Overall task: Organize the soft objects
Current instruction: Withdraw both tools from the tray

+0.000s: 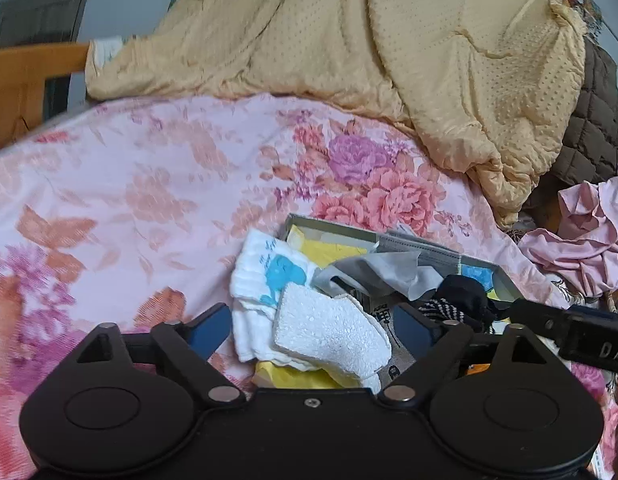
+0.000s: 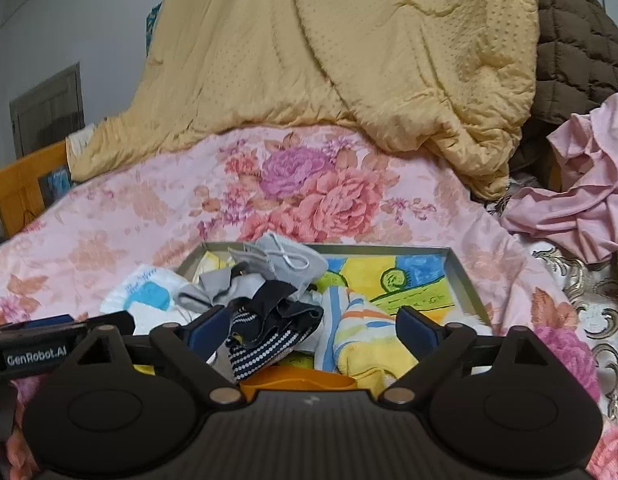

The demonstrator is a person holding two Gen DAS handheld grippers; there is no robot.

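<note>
A small heap of socks and cloth pieces fills a shallow grey tray [image 2: 465, 276] that lies on the bed's pink floral bedspread [image 2: 309, 200]. The tray's floor carries a bright printed picture in yellow, blue and green.

Nearest the left tongs [image 1: 313, 332] is a white fuzzy sock [image 1: 329, 332], folded over and lying on a white sock with a blue whale print [image 1: 269, 276] that hangs over the tray's near-left edge. Both look light, limp and a little plush; they should squash flat under a pinch and sag from wherever they are held, so the doubled middle of the fuzzy sock seems the best place to bite, taking both layers at once.

In front of the right tongs [image 2: 309, 332] sit a dark sock with a dotted navy band [image 2: 269, 340] and a yellow sock with blue and orange stripes [image 2: 357, 332], touching each other. Behind them are grey cloth pieces and a grey face mask with white ear loops [image 2: 285, 260], thin and likely to snag on neighbours when lifted. A grip on a bunched fold, not a loose edge, would probably lift one item cleanly.

Both tongs stand wide apart and hold nothing.

Beyond the tray, a crumpled yellow quilt [image 2: 349, 80] is heaped at the back, with a brown quilted blanket [image 2: 569, 60] and a pink garment [image 2: 581, 192] to the right.
</note>
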